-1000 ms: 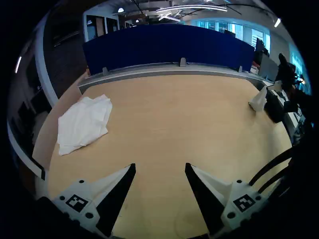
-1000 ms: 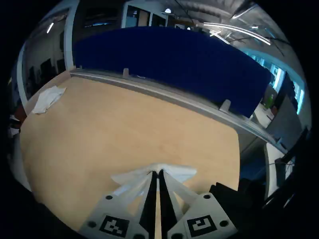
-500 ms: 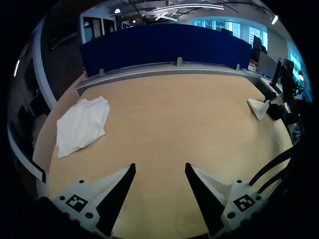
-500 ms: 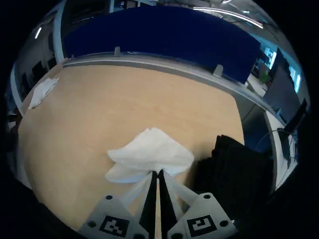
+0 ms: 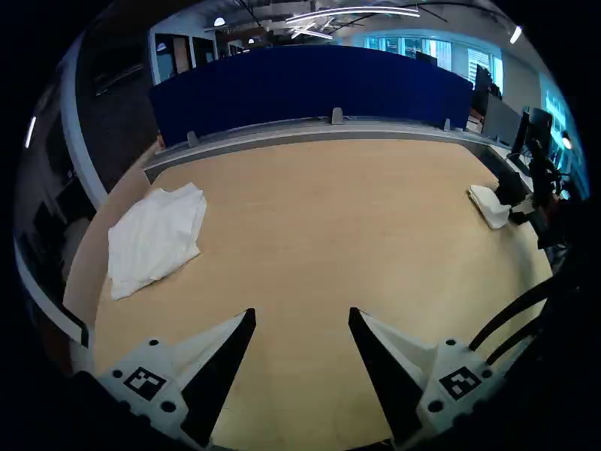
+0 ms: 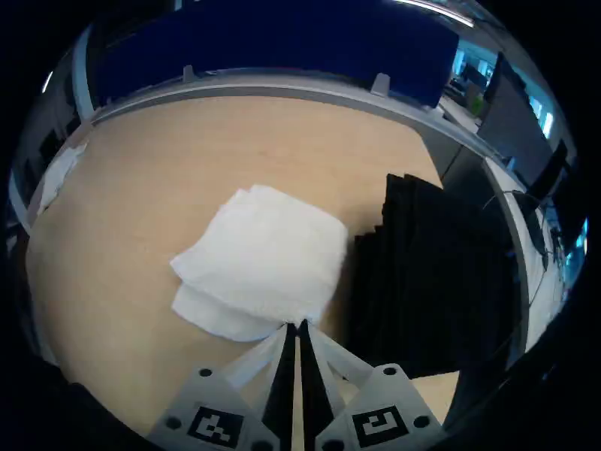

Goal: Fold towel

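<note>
A loose, crumpled white towel lies at the far left of the wooden table; it is also small at the left edge of the right gripper view. My left gripper hangs open over bare wood, well short of that towel. A folded white towel rests flat on the table, and my right gripper is shut on its near corner. In the left gripper view the same folded towel lies at the table's right edge.
A stack of black folded cloth lies right beside the folded towel. A blue partition on a grey rail runs along the table's far side. Dark chair parts stand at the right edge.
My right gripper has come down with the folded towel, which went from hanging bunched to lying flat beside the black stack. The left gripper has stayed still and open.
</note>
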